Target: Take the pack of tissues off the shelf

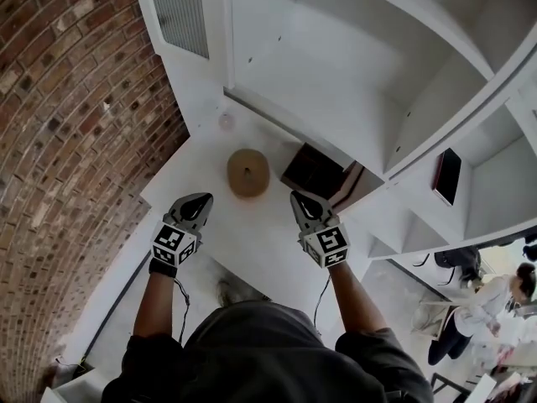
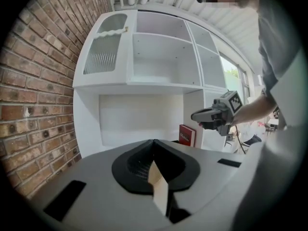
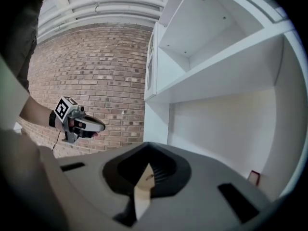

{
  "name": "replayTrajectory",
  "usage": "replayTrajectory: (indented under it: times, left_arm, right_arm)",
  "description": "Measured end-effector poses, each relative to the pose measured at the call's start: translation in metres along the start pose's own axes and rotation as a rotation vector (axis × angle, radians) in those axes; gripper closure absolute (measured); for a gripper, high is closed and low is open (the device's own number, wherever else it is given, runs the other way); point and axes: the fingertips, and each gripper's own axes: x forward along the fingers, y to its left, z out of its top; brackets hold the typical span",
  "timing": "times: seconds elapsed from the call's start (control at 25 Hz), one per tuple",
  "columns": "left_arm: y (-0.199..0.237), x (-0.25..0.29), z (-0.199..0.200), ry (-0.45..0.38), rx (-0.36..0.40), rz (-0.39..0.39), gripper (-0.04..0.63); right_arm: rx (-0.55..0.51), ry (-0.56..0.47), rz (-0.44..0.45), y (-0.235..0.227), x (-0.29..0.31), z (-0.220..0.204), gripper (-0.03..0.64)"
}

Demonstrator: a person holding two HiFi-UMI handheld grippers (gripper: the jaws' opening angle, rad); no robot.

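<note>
A dark red flat pack (image 1: 312,172) lies on the white counter (image 1: 252,233) under the shelf unit; it shows as a red box (image 2: 187,134) in the left gripper view and as a small red corner (image 3: 254,177) in the right gripper view. I cannot tell whether it is the tissue pack. My left gripper (image 1: 200,201) is shut and empty, held over the counter's left part. My right gripper (image 1: 301,198) is shut and empty too, just short of the red pack. Each one's jaws meet in its own view, the left gripper (image 2: 155,170) and the right gripper (image 3: 143,177).
A round tan disc (image 1: 248,173) lies on the counter between and beyond the grippers. A flat dark item (image 1: 446,176) stands in a shelf compartment at the right. A brick wall (image 1: 67,141) runs along the left. A person (image 1: 482,309) is at the lower right.
</note>
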Motion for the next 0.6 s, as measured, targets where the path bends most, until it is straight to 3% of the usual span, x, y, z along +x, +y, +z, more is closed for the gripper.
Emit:
replayTrajectory:
  times: [0.6]
  left_arm:
    - [-0.003, -0.013, 0.003, -0.012, -0.004, 0.011, 0.592]
  right_arm:
    - [0.04, 0.03, 0.012, 0.013, -0.01, -0.004, 0.617]
